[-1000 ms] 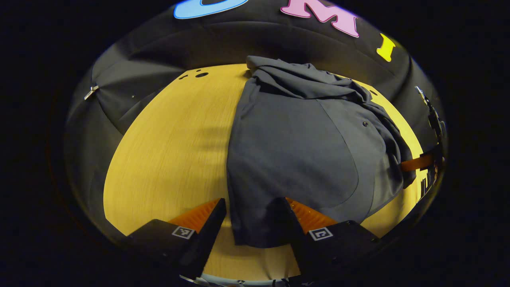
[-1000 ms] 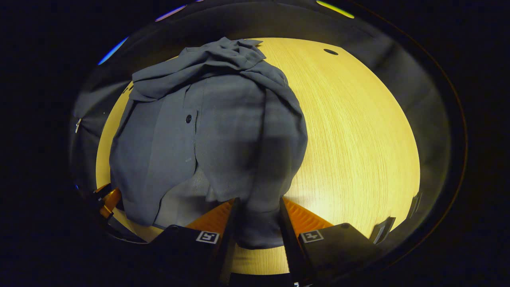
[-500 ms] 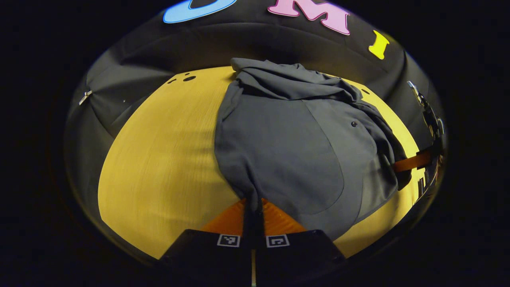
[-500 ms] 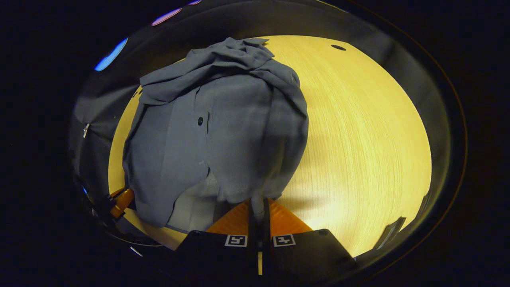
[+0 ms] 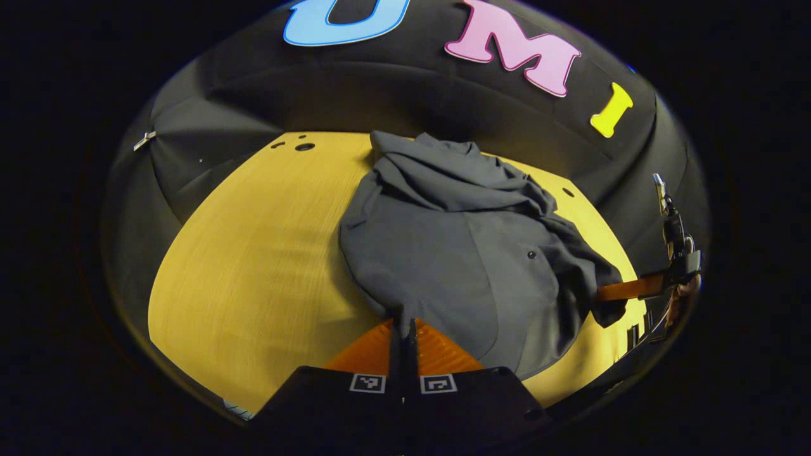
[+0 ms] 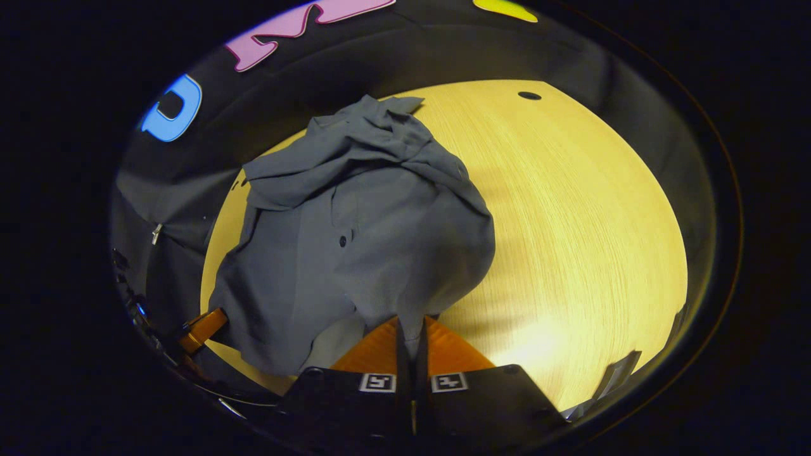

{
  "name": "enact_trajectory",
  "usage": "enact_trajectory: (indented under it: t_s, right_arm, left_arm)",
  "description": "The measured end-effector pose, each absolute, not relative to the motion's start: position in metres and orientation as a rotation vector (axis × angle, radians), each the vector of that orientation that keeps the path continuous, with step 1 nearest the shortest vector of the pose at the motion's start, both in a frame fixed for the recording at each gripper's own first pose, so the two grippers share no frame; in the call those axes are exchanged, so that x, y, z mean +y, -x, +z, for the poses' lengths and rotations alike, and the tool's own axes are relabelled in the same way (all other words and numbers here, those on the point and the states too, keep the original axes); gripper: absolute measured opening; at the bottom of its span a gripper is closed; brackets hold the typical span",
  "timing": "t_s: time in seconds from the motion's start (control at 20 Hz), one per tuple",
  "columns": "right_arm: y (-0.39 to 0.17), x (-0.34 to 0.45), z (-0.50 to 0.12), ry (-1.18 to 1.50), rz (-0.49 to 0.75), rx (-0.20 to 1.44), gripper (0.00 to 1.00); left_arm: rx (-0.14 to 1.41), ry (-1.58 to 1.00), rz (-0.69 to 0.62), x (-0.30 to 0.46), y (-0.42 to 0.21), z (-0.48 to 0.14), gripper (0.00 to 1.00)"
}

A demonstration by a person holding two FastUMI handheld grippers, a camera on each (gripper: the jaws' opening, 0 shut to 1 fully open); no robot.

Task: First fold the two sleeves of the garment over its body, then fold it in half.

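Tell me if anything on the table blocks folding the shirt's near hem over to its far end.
Nothing visible does. Both the left gripper and right gripper are shut on the grey shirt at its near hem; only bare wooden table lies around the shirt's bunched far end.

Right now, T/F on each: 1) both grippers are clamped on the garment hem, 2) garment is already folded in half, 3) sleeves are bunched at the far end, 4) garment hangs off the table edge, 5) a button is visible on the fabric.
1) True. The left gripper and the right gripper each pinch the near edge of the garment.
2) False. It lies spread lengthwise, near hem just lifted, not doubled over.
3) True. The fabric is piled in folds at the far end.
4) False. It rests wholly on the table.
5) True. A button shows mid-body.
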State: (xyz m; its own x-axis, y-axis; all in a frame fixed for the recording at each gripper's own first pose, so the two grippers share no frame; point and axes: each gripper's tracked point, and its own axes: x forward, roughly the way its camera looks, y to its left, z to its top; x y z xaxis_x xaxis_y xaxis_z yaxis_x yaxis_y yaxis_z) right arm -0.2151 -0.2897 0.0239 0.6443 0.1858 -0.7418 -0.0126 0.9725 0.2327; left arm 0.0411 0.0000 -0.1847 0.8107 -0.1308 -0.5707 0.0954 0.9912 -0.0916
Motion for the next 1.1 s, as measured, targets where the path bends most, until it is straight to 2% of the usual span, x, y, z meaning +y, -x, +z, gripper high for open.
enact_trajectory:
  t_s: [0.55, 1.1]
  right_arm:
    - [0.171, -0.278, 0.089, -0.171, 0.185, 0.702, 0.05]
    - [0.086, -0.281, 0.161, -0.142, 0.209, 0.55, 0.05]
  left_arm:
    - [0.464, 0.102, -0.121, -0.016, -0.069, -0.095, 0.06]
    - [0.301, 0.114, -0.102, -0.01, -0.155, -0.006, 0.05]
